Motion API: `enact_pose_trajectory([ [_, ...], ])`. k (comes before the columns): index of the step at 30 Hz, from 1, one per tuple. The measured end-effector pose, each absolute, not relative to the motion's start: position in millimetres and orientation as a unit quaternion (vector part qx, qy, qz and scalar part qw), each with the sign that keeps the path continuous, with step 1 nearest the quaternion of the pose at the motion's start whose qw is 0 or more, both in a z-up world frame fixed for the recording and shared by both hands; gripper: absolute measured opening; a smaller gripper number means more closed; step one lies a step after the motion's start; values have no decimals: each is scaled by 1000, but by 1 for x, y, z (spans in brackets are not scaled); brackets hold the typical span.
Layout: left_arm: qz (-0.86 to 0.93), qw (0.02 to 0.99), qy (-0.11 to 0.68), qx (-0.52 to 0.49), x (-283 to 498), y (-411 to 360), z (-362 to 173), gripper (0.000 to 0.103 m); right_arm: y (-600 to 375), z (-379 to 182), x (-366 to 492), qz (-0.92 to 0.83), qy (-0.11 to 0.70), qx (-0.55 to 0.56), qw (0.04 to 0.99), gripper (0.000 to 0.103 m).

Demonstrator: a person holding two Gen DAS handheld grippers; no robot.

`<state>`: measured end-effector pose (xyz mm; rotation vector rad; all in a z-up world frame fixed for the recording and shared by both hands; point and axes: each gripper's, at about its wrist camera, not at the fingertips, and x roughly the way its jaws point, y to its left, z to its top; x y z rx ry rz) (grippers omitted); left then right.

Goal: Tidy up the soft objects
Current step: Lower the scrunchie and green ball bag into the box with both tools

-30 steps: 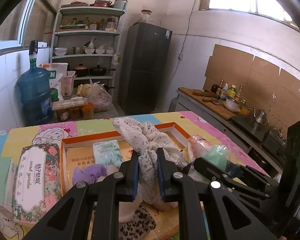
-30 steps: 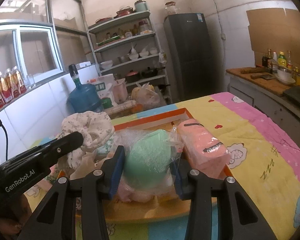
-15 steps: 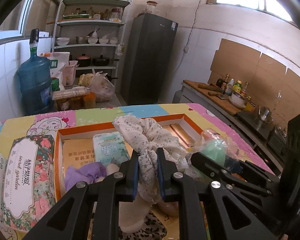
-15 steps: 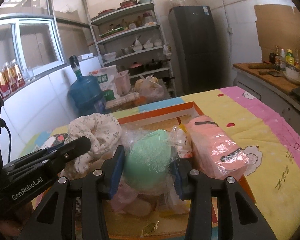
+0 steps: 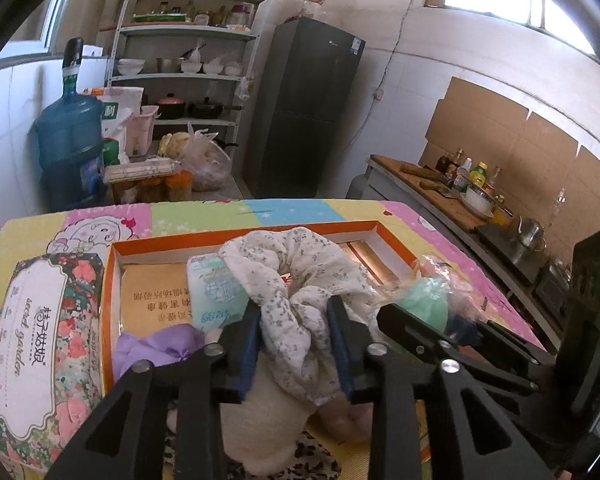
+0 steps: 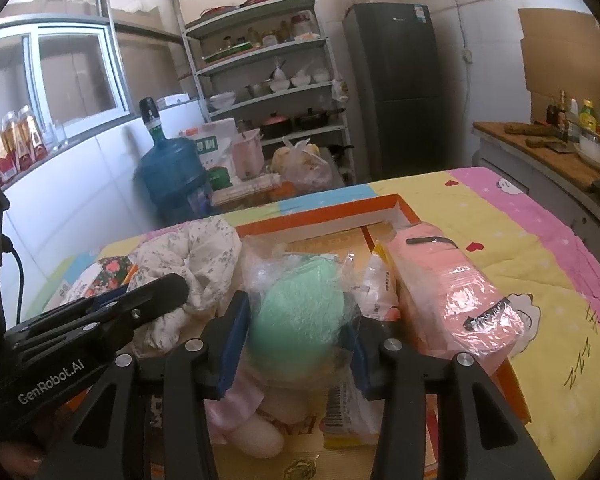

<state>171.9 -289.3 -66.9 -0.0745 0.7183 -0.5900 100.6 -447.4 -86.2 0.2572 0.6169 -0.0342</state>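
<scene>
Left wrist view: the left gripper (image 5: 294, 334) sits low centre, its jaws opening around the floral cloth (image 5: 296, 280), which hangs between the pads above the orange tray (image 5: 244, 230). The cloth may catch on a pad and drag out again, or drape over the tray's rim. A flowered tissue pack (image 5: 40, 344) lies at left; a blue water jug (image 5: 70, 140) and a dark fridge (image 5: 304, 108) stand behind.

Right wrist view: the right gripper (image 6: 296, 336), low centre, has its jaws easing apart beside the green sponge in plastic (image 6: 300, 312) between them. The slick wrap could slide and roll onto the pink pack (image 6: 448, 292) at right. A cartoon-print cover (image 6: 540, 240) spreads over the table.
</scene>
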Motion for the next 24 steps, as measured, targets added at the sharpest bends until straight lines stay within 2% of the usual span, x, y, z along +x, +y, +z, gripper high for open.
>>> enact_pose_trajectory([
  [9,-274,897,344,-47,173,-281,-65,43,-446,-85,99,-15,298,130,945,53],
  [14,-268,899,342,-55,173,-276,-62,53,-448,-82,94,-19,291,131,948,61],
  [24,-270,902,330,-63,165,-272,-51,65,-450,-68,76,-23,273,126,953,62],
])
